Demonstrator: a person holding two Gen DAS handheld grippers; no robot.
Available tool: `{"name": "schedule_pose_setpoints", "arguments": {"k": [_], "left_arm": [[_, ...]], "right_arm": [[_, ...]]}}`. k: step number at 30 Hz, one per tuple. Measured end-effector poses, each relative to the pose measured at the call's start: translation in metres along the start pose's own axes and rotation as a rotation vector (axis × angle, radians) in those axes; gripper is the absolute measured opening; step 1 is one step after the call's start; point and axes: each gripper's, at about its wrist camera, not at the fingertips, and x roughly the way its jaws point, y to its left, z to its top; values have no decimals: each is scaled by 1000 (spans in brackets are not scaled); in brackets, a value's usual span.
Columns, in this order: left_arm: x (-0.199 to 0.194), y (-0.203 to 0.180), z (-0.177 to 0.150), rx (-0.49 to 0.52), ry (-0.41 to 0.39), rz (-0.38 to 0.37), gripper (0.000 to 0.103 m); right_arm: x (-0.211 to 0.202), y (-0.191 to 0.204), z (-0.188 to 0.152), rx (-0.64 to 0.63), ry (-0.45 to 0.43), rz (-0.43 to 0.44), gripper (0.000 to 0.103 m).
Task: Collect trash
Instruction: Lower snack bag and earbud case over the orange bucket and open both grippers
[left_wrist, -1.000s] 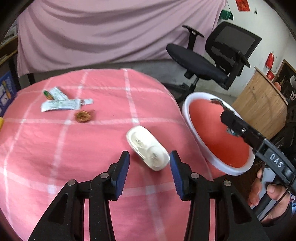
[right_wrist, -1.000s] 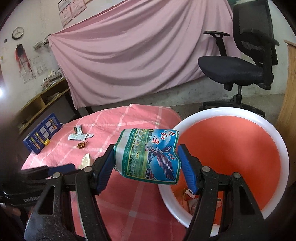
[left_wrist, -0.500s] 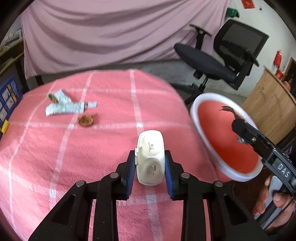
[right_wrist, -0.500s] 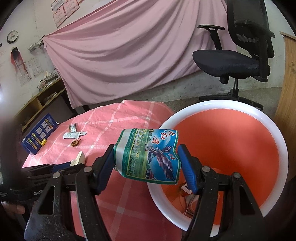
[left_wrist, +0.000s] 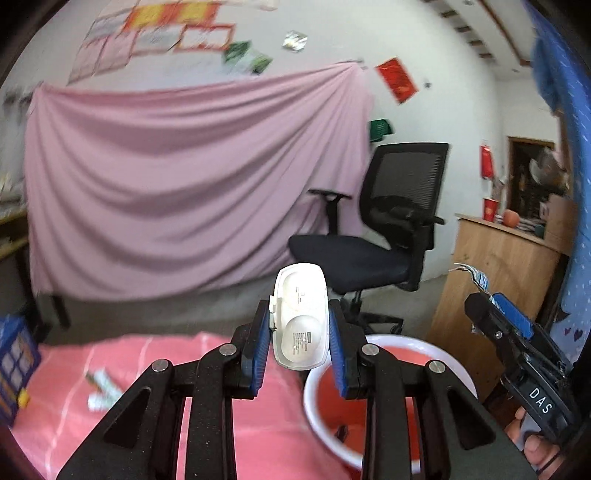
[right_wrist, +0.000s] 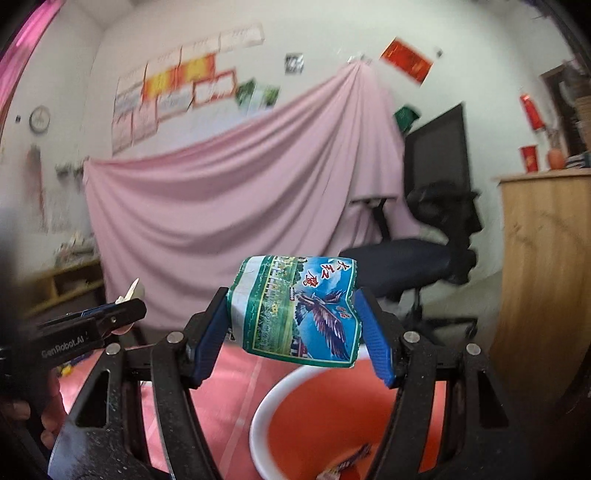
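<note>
left wrist: my left gripper (left_wrist: 298, 345) jaws clamp the white plastic case (left_wrist: 300, 316), held up over the near edge of the red basin (left_wrist: 384, 398) | right gripper (right_wrist: 291, 338) jaws pinch the snack wrapper (right_wrist: 295, 309) above the basin | I'd center both over the red before letting go, low drop

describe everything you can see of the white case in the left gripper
The white case is a smooth oblong plastic shell with rounded ends, two shallow round bulges on its face and a small printed label on the lower one. A small tab sticks out on its left edge. It stands upright, lifted off the pink tablecloth, clamped on both long sides by the blue fingers of the left gripper. Behind and below it sits the red basin.
</note>
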Motion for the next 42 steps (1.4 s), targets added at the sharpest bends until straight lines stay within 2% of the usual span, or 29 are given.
{"name": "schedule_pose_setpoints", "arguments": {"k": [3, 8, 13, 19, 23, 27, 32, 35, 37, 42], "left_arm": [[9, -18, 2, 46, -19, -30, 25], [22, -36, 0, 62, -11, -97, 25], [43, -54, -6, 76, 60, -132, 25], [66, -57, -13, 16, 193, -156, 25], [80, -55, -18, -20, 266, -153, 25], [81, -51, -23, -48, 304, -161, 25], [81, -49, -24, -45, 322, -168, 27], [81, -47, -25, -59, 331, -168, 37], [80, -45, -26, -72, 336, -164, 37], [72, -34, -24, -97, 312, -115, 39]], "right_arm": [[1, -16, 3, 26, -7, -42, 84], [3, -42, 5, 87, 26, -99, 84], [7, -56, -3, 122, 78, -117, 84], [18, -65, -14, 143, 167, -121, 85], [31, -68, -24, 148, 247, -130, 85], [42, -71, -31, 155, 304, -127, 85], [49, -76, -36, 166, 340, -124, 86], [52, -78, -38, 178, 356, -129, 86], [52, -79, -37, 180, 359, -132, 88], [51, -78, -36, 182, 352, -132, 94]]}}
